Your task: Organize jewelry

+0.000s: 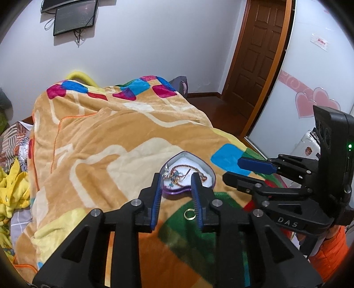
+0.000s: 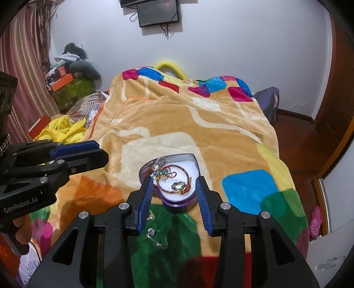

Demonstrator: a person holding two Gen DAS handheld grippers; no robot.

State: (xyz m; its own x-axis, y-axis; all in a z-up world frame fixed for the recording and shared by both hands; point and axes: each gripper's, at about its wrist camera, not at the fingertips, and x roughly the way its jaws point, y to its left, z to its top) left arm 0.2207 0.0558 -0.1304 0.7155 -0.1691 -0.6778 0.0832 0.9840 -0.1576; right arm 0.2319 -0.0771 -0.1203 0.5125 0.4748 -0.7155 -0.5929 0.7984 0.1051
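The left claw (image 1: 176, 179) stands spread with nothing between its blue pads, its tips framing the near edge of a purple heart-shaped tin (image 1: 188, 175) on the blanket (image 1: 99, 137). The right claw (image 2: 174, 185) is spread and empty too, its tips either side of the same tin (image 2: 170, 177). Seen from the left, the right claw's body (image 1: 287, 219) bears the raised letters "DAS"; seen from the right, the left claw's body (image 2: 22, 203) reads "GenRobot.AI".

Inside the tin, on white foam, lie a red-brown cord bracelet (image 2: 174, 182), a clear stone (image 2: 177, 185) and a tangle of small beaded pieces. The left view alone shows a gold ring (image 1: 189, 214) on the green patch, just beside the right pad. The right view alone shows a silver earring (image 2: 154, 239) on that green patch, between the fingers, with another small piece partly hidden behind the left pad.

Farther off are a wall screen (image 2: 158, 12), a brown door (image 1: 258, 55), pink heart stickers (image 1: 314, 104), and yellow cloth (image 2: 64, 128).
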